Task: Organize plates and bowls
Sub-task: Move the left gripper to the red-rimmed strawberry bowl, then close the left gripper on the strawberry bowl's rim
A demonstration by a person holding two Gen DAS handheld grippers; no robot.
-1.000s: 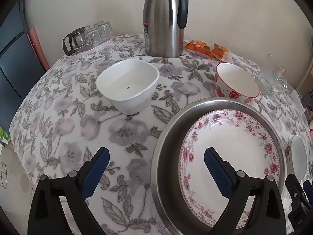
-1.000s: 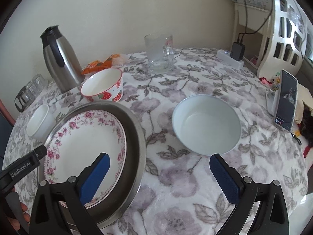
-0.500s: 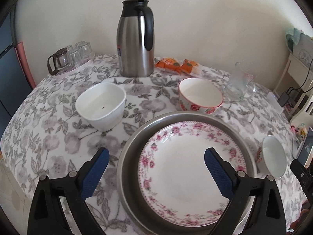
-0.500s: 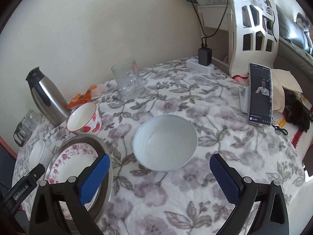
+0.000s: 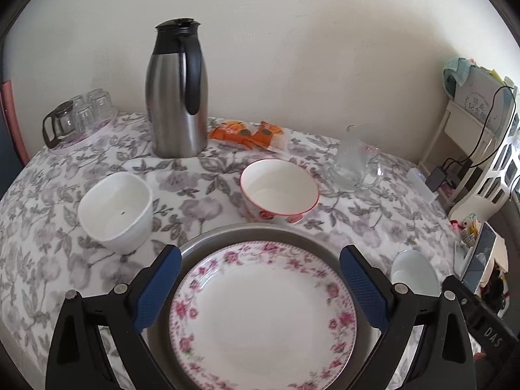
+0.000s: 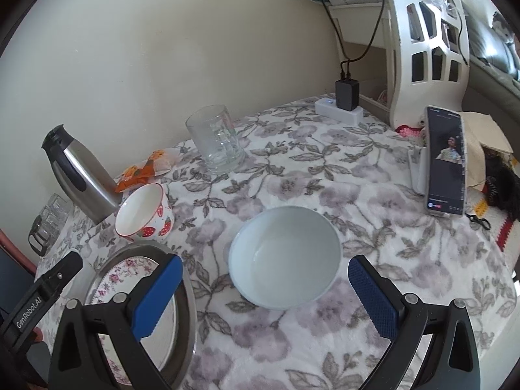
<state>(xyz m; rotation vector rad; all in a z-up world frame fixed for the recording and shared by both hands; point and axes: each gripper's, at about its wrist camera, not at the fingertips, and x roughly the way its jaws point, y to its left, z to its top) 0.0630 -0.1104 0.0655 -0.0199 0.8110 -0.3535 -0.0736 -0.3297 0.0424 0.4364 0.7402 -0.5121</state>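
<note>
In the left wrist view, the left claw (image 5: 258, 287) is seen with its two blue-padded fingers (image 5: 157, 287) wide apart and nothing is held between them. Under it, one white round plate with a pink flower border (image 5: 263, 315) is lying inside one grey round metal tray (image 5: 256, 232). The surface, covered by a cloth with grey flowers (image 5: 201, 191), carries three bowls in this view. One white bowl with rounded square shape (image 5: 115, 209) is placed to the left of the tray. One white bowl with red rim and strawberry pattern (image 5: 279, 190) is placed just behind the tray. One plain white round bowl (image 5: 414, 271) is seen at the right, partly hidden by the claw. Behind them, one steel thermos jug with black handle (image 5: 177, 89), one orange snack packet (image 5: 248, 135) and one clear glass mug (image 5: 356, 162) are standing. At the far left, one glass teapot with three small glasses (image 5: 76, 117) is set on a tray.

In the right wrist view, the right claw (image 6: 265, 297) is also seen spread open and empty. The plain white round bowl (image 6: 284, 256) is standing on the cloth just in front of it, between the two fingers but not touched. The plate in the tray is seen at the lower left, and the strawberry bowl is behind it. One phone with lit screen (image 6: 445, 161) is propped upright at the right, and one white power strip with a black charger (image 6: 339, 105) is lying at the far edge.
</note>
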